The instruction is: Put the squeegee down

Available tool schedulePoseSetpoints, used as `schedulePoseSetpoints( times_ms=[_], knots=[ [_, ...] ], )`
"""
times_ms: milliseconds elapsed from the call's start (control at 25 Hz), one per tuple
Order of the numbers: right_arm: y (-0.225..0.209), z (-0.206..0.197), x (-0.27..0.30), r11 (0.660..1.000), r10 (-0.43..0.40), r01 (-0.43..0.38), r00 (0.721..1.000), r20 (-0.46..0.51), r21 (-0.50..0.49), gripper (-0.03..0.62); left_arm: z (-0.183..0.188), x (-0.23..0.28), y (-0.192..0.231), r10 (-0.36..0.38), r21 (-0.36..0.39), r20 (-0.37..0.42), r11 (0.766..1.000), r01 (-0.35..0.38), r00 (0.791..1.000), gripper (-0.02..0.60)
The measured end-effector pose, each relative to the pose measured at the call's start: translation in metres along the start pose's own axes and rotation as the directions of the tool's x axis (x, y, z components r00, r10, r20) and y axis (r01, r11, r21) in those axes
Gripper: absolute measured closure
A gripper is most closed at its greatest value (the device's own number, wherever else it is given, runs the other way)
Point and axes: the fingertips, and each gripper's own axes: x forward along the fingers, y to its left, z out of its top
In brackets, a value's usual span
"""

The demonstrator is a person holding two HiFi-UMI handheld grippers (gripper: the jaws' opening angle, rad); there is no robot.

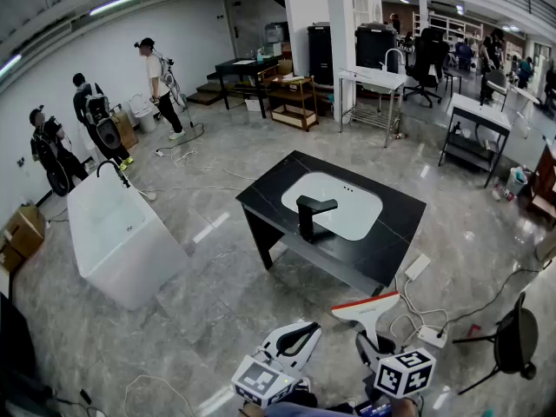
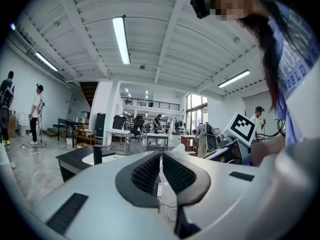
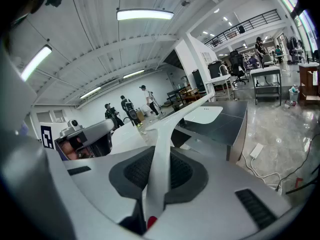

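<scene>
The right gripper (image 3: pixel 159 173) jaws clench the squeegee (image 3: pixel 162 146) handle, blade ahead of them toward the tabletop (image 3: pixel 226 120) for setting down, while the left gripper (image 2: pixel 161 173) jaws are closed and empty.

Black counter (image 1: pixel 400 211) with white basin (image 1: pixel 347 194); white bathtub (image 1: pixel 130 268) to its left; seemingly 3 people (image 1: pixel 94 111) beyond.

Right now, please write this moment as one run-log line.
right claw: shut on squeegee | left claw: shut, empty | squeegee: not yet down

squeegee (image 1: pixel 369 309) handle base: hidden inside right gripper (image 1: pixel 372 347) | distant people (image 1: pixel 157 72): tiny, indistinct
</scene>
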Motion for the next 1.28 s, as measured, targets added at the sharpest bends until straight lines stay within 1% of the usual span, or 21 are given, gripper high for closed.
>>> schedulePoseSetpoints(
  times_ms=[200,400,600,800,1000,1280],
  knots=[
    [0.000,-0.001,0.003,1.000,-0.002,0.002,1.000,0.006,0.006,0.539,0.000,0.000,0.003,-0.009,-0.006,0.011,1.000,0.009,1.000,0.568],
    [0.000,-0.001,0.006,0.999,-0.021,0.019,0.999,0.030,0.049,0.539,0.000,-0.002,0.009,-0.027,-0.004,0.010,1.000,0.027,1.000,0.568],
    [0.004,-0.003,0.015,0.997,-0.038,0.036,0.999,0.023,0.068,0.539,-0.005,-0.004,0.018,-0.054,-0.007,0.009,0.999,0.054,0.999,0.568],
    [0.011,-0.004,0.025,0.992,-0.056,0.051,0.998,0.038,0.111,0.539,-0.003,-0.009,0.029,-0.084,-0.002,0.030,0.996,0.085,0.996,0.568],
    [0.015,-0.008,0.034,0.986,-0.084,0.076,0.995,0.052,0.149,0.539,-0.010,-0.017,0.042,-0.112,0.000,0.014,0.994,0.112,0.994,0.568],
    [0.011,-0.019,0.037,0.978,-0.127,0.120,0.991,0.035,0.170,0.540,-0.020,-0.013,0.046,-0.153,-0.036,0.012,0.988,0.153,0.988,0.568]
  ],
)
